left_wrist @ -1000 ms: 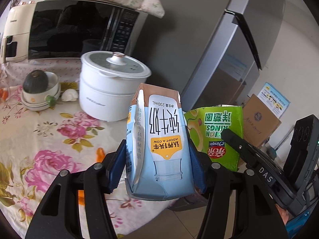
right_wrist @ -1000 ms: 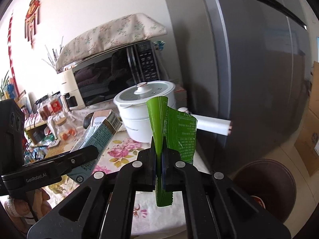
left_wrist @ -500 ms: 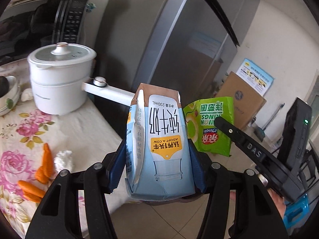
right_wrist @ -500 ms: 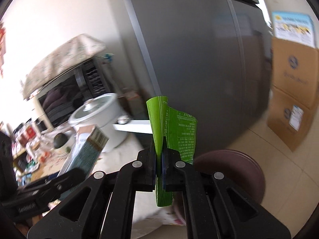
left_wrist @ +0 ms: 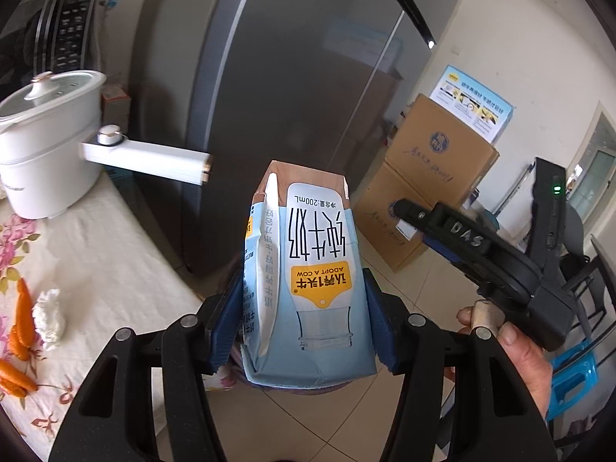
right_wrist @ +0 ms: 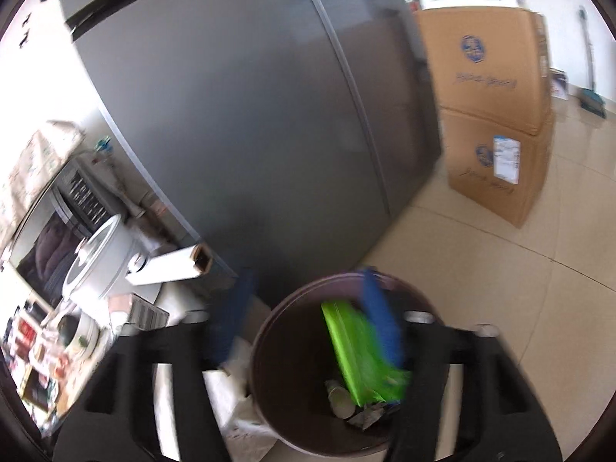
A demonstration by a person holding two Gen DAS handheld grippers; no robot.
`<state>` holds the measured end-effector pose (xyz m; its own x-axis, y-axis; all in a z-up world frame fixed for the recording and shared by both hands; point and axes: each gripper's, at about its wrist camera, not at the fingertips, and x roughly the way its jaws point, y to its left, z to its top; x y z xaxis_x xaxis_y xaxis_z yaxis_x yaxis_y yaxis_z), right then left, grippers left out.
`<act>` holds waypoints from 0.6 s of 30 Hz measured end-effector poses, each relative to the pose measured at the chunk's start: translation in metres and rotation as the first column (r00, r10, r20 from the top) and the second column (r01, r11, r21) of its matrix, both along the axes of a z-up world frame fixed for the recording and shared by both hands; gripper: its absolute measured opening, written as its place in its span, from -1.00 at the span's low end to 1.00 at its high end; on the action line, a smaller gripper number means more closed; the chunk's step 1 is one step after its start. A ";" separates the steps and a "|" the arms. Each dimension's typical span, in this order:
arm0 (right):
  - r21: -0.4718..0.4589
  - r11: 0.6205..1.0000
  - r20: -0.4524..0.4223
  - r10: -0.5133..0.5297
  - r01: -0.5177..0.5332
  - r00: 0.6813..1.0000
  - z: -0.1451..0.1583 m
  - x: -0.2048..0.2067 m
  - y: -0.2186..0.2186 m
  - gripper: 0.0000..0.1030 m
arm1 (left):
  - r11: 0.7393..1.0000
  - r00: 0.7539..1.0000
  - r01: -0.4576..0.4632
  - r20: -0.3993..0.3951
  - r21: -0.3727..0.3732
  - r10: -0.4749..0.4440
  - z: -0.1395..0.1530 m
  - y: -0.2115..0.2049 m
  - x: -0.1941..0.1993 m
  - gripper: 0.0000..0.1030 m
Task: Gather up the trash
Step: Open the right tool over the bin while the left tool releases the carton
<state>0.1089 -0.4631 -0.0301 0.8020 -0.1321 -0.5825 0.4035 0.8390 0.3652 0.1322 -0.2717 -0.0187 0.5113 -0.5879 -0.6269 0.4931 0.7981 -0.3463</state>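
Room: tiled floor [right_wrist: 519, 277] w/ grey fridge [right_wrist: 238, 115] behind, open floor to the right of bin.
Table edge: floral table [left_wrist: 96, 238] ends just before fridge; pot [left_wrist: 42, 142] handle sticks out past edge.
Bin: 1 dark round bin [right_wrist: 269, 346] on floor, beside table corner.
Left tool [left_wrist: 304, 331]: clamped on 1 milk carton [left_wrist: 312, 281], upside down.
Right tool [right_wrist: 308, 331]: jaws opening, blurred; green wrapper [right_wrist: 358, 350] loose between them, over/in bin.
Boxes: 2 cardboard boxes [right_wrist: 489, 107], stacked.
Left view only: 1 hand [left_wrist: 512, 354] on right tool, carrot bits [left_wrist: 21, 323].
Right view only: bin inside, scraps at bottom.
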 end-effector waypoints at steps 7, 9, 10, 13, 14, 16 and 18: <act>0.035 0.996 0.027 -0.078 0.077 0.997 0.005 -0.013 -0.020 0.56 | 0.999 1.000 0.021 -0.015 0.042 -0.020 -0.015 -0.031 0.010 0.12; 0.027 0.994 0.027 -0.108 0.107 0.994 0.009 -0.017 -0.023 0.66 | 0.999 1.000 0.022 -0.019 0.046 -0.022 -0.017 -0.037 0.013 0.12; 0.012 0.991 0.022 -0.131 0.131 0.991 0.010 -0.020 -0.024 0.75 | 0.999 1.000 0.023 -0.020 0.048 -0.023 -0.018 -0.040 0.015 0.12; -0.034 0.981 0.007 -0.191 0.191 0.982 0.012 -0.026 -0.026 0.84 | 0.998 1.000 0.026 -0.019 0.058 -0.025 -0.020 -0.046 0.019 0.12; -0.064 0.974 -0.002 -0.218 0.218 0.976 0.013 -0.029 -0.028 0.86 | 0.998 0.999 0.026 -0.021 0.061 -0.025 -0.022 -0.049 0.021 0.12; -0.121 0.957 -0.021 -0.269 0.265 0.963 0.013 -0.031 -0.030 0.86 | 0.998 0.999 0.035 -0.040 0.058 -0.033 -0.027 -0.054 0.026 0.12; -0.168 0.940 -0.042 -0.309 0.298 0.950 0.011 -0.032 -0.033 0.86 | 0.997 0.996 0.047 -0.077 0.063 -0.042 -0.035 -0.060 0.033 0.18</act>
<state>0.0768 -0.4958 -0.0192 0.6698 -0.4573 -0.5850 0.6665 0.7175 0.2023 0.1653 -0.3316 -0.0539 0.4353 -0.5664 -0.6998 0.5034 0.7976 -0.3324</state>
